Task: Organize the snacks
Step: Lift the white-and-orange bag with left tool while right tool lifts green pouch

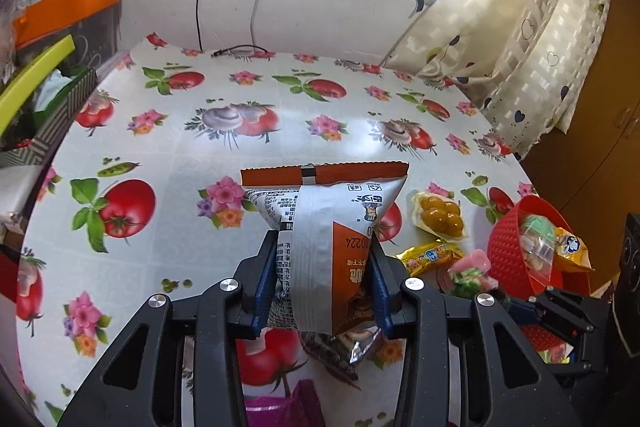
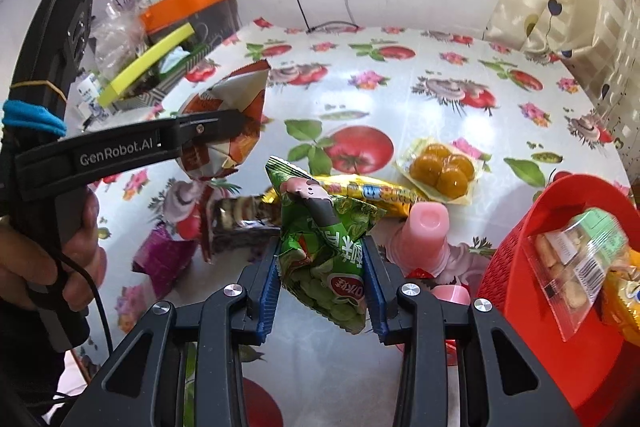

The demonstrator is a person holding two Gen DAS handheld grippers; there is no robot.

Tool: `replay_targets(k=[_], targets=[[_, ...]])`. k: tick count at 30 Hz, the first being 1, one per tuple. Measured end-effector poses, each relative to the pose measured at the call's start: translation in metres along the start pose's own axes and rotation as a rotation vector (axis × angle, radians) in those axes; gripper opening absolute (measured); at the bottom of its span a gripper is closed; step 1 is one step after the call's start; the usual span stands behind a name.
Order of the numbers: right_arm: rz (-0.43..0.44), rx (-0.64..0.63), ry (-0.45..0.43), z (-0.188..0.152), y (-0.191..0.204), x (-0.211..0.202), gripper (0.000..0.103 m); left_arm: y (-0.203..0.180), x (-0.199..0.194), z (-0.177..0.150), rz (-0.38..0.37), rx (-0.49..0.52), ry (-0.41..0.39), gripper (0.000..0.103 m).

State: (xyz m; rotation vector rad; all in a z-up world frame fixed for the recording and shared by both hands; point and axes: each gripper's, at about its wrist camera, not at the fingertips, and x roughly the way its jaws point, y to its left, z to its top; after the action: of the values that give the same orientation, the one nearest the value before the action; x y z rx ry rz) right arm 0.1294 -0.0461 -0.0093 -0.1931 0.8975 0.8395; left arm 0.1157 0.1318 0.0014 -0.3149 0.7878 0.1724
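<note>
My left gripper (image 1: pixel 324 243) is shut on a silver and orange snack bag (image 1: pixel 320 223) and holds it above the table; the same bag (image 2: pixel 236 119) shows in the right wrist view, clamped by the left gripper's fingers (image 2: pixel 216 125). My right gripper (image 2: pixel 320 247) is shut on a green pea snack bag (image 2: pixel 324 247), lifted off the table. A red basket (image 2: pixel 532 239) at the right holds a clear cracker packet (image 2: pixel 576 259) and a yellow packet (image 1: pixel 572 247); the basket also shows in the left wrist view (image 1: pixel 508 251).
Loose on the tomato-print tablecloth (image 2: pixel 400 99) lie a vacuum pack of yellow balls (image 2: pixel 444 171), a long yellow packet (image 2: pixel 372 195), a pink jelly cup (image 2: pixel 424 235), a dark striped packet (image 2: pixel 244 211) and a purple packet (image 2: pixel 160 259). Boxes and an orange bin (image 2: pixel 188 7) crowd the left edge.
</note>
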Motion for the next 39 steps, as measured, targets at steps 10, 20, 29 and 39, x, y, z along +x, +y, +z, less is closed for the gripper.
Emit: replay_targets(k=[10,20,29,39], targets=[[-0.011,-0.003,-0.076,0.001,0.005,-0.034,0.034,-0.007,-0.031,-0.010,-0.011,0.016,-0.029,0.041],[-0.029,0.008,-0.106,-0.008,0.005,-0.054,0.034,-0.021,-0.046,-0.020,-0.044,0.039,-0.021,0.041],[-0.042,0.023,-0.144,-0.015,-0.001,-0.077,0.034,-0.039,-0.055,-0.028,-0.066,0.069,-0.017,0.041],[-0.052,0.049,-0.157,-0.030,-0.012,-0.094,0.034,-0.062,-0.057,-0.035,-0.089,0.101,0.000,0.041]])
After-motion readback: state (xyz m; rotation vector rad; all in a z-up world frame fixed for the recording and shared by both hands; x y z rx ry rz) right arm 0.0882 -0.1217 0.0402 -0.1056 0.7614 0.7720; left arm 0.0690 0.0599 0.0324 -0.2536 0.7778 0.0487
